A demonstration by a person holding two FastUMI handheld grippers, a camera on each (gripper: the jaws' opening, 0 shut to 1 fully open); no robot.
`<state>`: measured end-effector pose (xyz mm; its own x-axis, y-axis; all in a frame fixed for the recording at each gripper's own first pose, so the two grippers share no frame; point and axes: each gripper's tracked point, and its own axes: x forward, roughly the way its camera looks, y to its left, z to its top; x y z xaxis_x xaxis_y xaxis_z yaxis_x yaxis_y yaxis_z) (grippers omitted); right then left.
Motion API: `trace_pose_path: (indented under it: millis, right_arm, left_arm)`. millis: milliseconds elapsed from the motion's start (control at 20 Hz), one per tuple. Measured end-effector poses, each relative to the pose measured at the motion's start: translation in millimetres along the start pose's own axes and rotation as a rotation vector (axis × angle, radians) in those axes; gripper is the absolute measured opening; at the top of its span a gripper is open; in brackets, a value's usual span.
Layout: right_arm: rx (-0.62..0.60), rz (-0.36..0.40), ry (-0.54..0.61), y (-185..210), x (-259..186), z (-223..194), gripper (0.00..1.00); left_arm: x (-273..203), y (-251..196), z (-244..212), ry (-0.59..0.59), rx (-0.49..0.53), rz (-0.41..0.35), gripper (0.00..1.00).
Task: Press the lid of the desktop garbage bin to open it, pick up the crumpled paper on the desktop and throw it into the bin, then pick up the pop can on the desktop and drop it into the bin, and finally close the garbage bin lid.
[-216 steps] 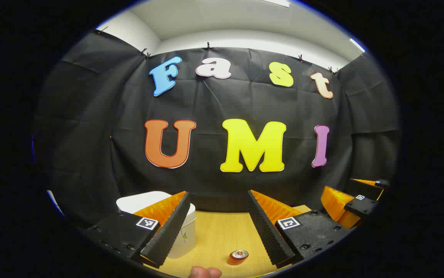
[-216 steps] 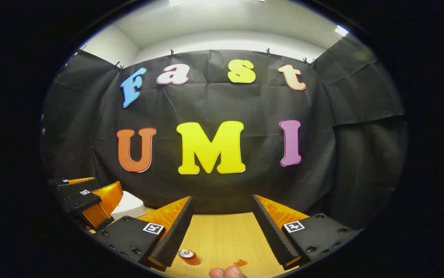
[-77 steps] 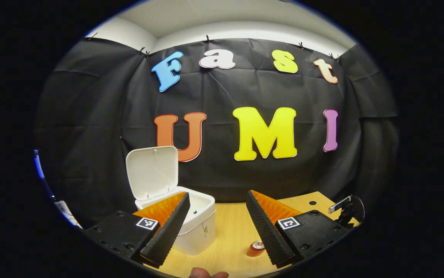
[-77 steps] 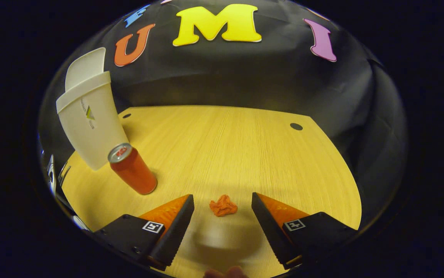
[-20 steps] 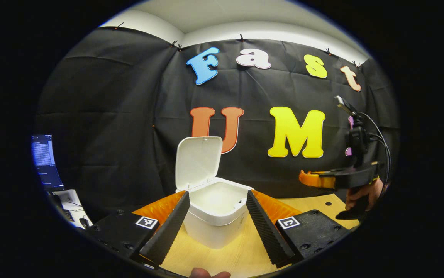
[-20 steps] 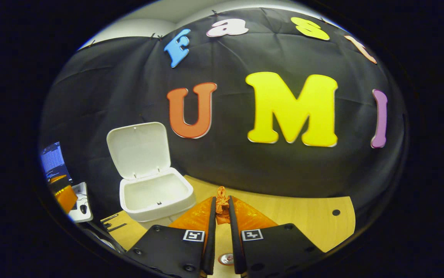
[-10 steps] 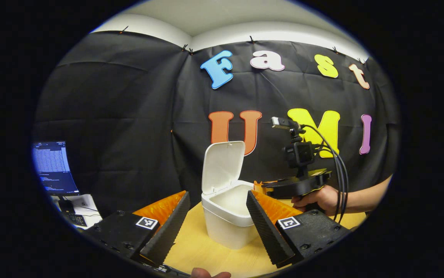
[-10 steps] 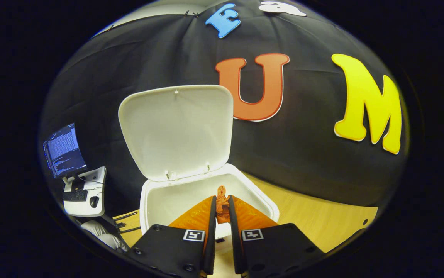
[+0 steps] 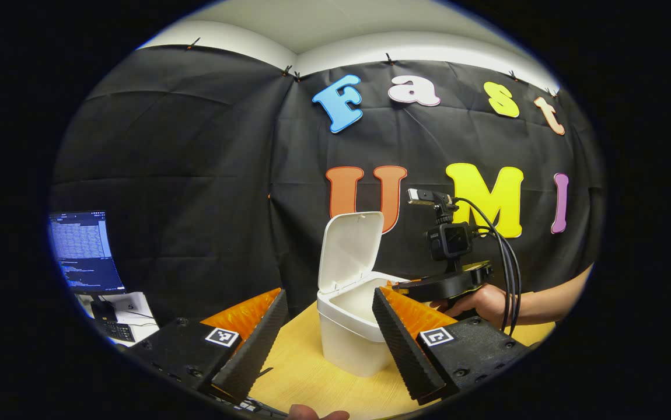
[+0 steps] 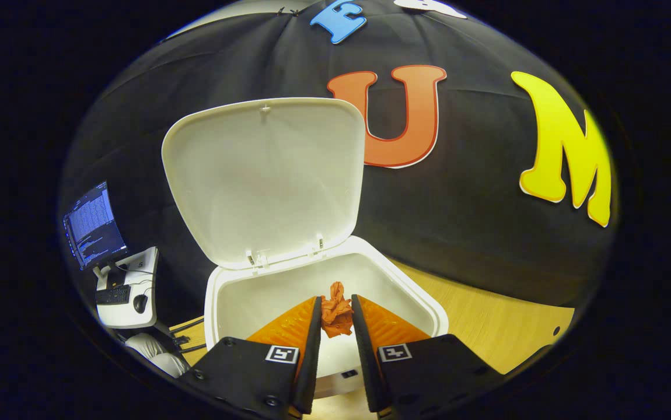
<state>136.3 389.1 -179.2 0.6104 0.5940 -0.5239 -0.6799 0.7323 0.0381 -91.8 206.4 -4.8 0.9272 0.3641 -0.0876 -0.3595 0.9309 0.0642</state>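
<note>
Black cloth backs the booth on all visible sides; a light wood desktop (image 9: 306,379) runs below it, with a lit monitor (image 9: 81,251) and a keyboard on a small stand off to the left in the left gripper view.

White garbage bin (image 9: 350,341) stands on the desktop, lid (image 9: 350,248) swung up and standing roughly upright behind the opening. Same bin in the right gripper view (image 10: 219,303), seen from just above and in front, inner walls bare white, lid (image 10: 265,181) raised behind it.

Right gripper (image 10: 335,312): fingers narrow, set close on either side of the crumpled paper (image 10: 335,315). Paper sits between the two fingers, over the open mouth of the bin. Whether both fingers press on the paper cannot be told; a thin gap seems to show on each side.

Left gripper view also shows the right gripper (image 9: 397,286) reaching over the bin's rim from the right, a hand (image 9: 478,303) on its handle, camera and cables mounted above it.

Left gripper (image 9: 329,326): fingers spread wide, nothing between them, held in front of the bin and above the desktop. A fingertip shows at the bottom edge of this view.
</note>
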Motion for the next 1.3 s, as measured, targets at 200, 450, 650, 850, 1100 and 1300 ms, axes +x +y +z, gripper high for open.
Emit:
trace_pose_path:
  millis: [200,450,650,850,1100,1300]
  right_arm:
    - [0.004,-0.004,0.015,2.6,3.1,-5.1,0.41]
    - [0.025,-0.004,0.012,9.7,-0.7,-11.8,0.64]
    - [0.052,0.004,-0.034,-0.6,-21.5,2.7,0.68]
    - [0.082,-0.054,-0.134,-25.3,-66.1,19.4,0.68]
    - [0.098,-0.192,-0.299,-79.0,-153.8,36.1,0.68]
    - [0.132,-0.333,-0.367,-131.6,-230.6,23.8,0.71]
  left_arm:
    - [2.5,0.8,-0.9,-0.003,0.002,-0.008,0.96]
    - [2.6,-1.3,-2.5,0.0,-0.006,-0.017,0.96]
    - [3.9,-3.7,-5.4,0.0,-0.013,-0.041,0.96]
    - [10.2,-19.2,-9.0,-0.014,-0.028,-0.101,0.96]
    - [17.7,-76.9,-9.3,-0.022,-0.031,-0.259,0.96]
    - [23.4,-124.2,-20.2,0.012,-0.069,-0.374,0.96]
